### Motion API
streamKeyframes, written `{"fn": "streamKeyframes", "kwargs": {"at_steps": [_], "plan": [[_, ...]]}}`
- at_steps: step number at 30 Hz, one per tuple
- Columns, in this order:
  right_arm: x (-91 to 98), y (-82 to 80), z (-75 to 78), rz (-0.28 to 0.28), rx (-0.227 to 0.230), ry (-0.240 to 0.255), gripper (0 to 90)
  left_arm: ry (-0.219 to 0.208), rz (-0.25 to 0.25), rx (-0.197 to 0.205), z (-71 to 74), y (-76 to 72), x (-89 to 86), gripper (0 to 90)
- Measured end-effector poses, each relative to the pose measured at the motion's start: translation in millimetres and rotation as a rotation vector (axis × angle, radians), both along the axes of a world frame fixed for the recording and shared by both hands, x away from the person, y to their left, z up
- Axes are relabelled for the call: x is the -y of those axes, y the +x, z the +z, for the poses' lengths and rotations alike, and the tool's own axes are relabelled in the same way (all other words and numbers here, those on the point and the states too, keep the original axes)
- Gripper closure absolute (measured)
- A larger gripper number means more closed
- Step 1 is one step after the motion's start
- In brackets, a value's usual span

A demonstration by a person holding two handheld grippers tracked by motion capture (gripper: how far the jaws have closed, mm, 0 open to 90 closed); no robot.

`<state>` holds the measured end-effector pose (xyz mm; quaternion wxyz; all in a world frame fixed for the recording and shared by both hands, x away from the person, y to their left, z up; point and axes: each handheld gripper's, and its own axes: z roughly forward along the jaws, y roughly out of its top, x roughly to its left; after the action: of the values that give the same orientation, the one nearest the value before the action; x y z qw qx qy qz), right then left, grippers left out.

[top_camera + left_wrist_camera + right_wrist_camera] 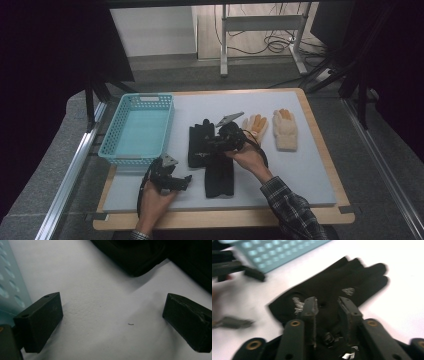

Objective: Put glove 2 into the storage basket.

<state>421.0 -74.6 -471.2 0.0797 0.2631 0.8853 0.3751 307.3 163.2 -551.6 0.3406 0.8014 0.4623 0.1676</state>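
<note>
**Black glove under the right tongs, basket waiting**

Black glove [332, 290] lying flat mid-worktop, fingers toward the far edge, a second black glove [219, 175] beside it nearer the front edge. Right tongs [209, 142] poised over the first glove, jaws part-spread, nothing visibly pinched between them; likely lined up for a pick. Left tongs [112, 320] resting low by the front-left corner, spread wide on bare worktop [310, 165], out of the way. Blue basket [137, 97] along the left edge, probably the destination. Two cream gloves [285, 131] toward the right edge, untouched.

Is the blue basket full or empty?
Empty. The high view shows the blue basket with a bare floor; the black gloves lie outside on the table.
</note>
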Motion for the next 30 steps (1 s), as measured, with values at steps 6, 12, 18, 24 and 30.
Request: {"fn": "streamKeyframes", "kwargs": {"at_steps": [6,12,18,24,30], "plan": [[-21.8,25.3,-22.2,-0.045,0.004,-0.004,46.0,0.000,0.000,0.000,0.0,0.0,-0.1,3.3],[-51.0,42.9,-51.9,-0.057,-0.008,-0.084,37.4,-0.003,0.001,0.001,-0.1,0.0,0.0,3.3],[-53.5,42.6,-54.4,-0.081,-0.030,-0.064,75.4,-0.003,0.001,-0.003,-0.2,0.3,0.0,3.1],[-57.6,37.8,-51.0,-0.081,0.008,-0.099,86.1,-0.004,0.001,-0.003,-0.1,0.4,-0.1,3.2],[-47.6,34.8,-41.6,-0.078,0.016,-0.024,87.5,-0.003,0.000,-0.003,-0.1,0.3,-0.1,3.2]]}}
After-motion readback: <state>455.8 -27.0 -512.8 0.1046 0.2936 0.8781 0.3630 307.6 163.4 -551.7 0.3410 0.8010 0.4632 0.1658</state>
